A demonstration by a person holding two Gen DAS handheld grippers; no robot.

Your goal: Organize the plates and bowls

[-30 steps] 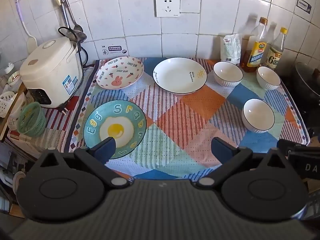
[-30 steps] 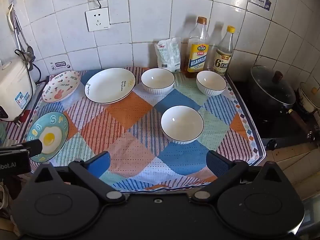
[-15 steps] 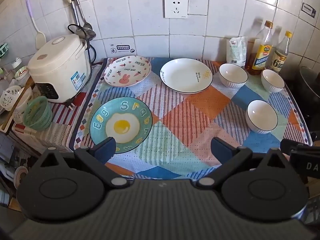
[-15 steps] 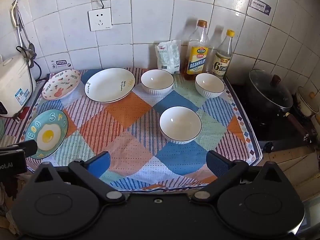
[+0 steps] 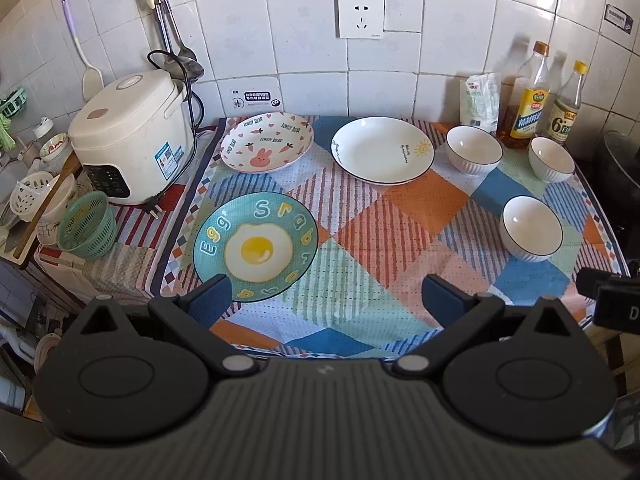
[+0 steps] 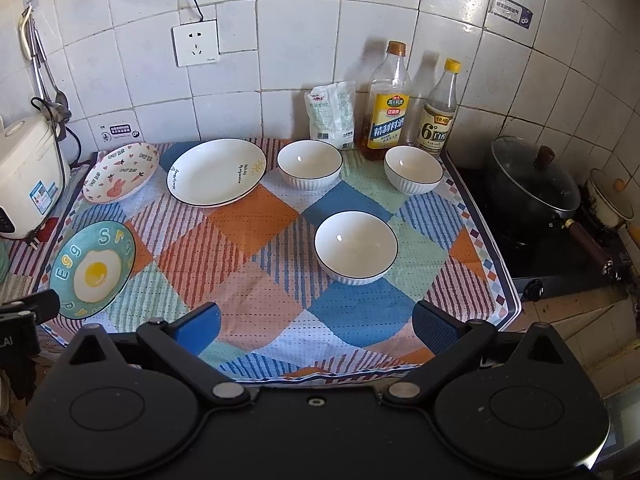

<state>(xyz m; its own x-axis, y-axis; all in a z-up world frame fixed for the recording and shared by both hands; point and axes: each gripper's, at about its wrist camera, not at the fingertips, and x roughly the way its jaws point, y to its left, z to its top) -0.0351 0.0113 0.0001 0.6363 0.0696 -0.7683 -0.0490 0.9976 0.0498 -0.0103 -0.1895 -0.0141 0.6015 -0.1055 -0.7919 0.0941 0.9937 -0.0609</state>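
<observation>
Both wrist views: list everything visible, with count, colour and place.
Plates: 3, teal egg near left; pink bunny and white behind.
Bowls: 3, white; one mid-right, two by wall.
Cloth: 1, patchwork, under the dishes.
Bottles: 2, yellow-labelled, back right; second.
Bag: 1, white, beside bottles.
Rice cooker: 1, cream, left.
Basket: 1, green, front of cooker.
Pot: 1, black, stove, right.
Socket: 1, white, wall.
Left gripper: open, empty.
Right gripper: open, empty.
</observation>
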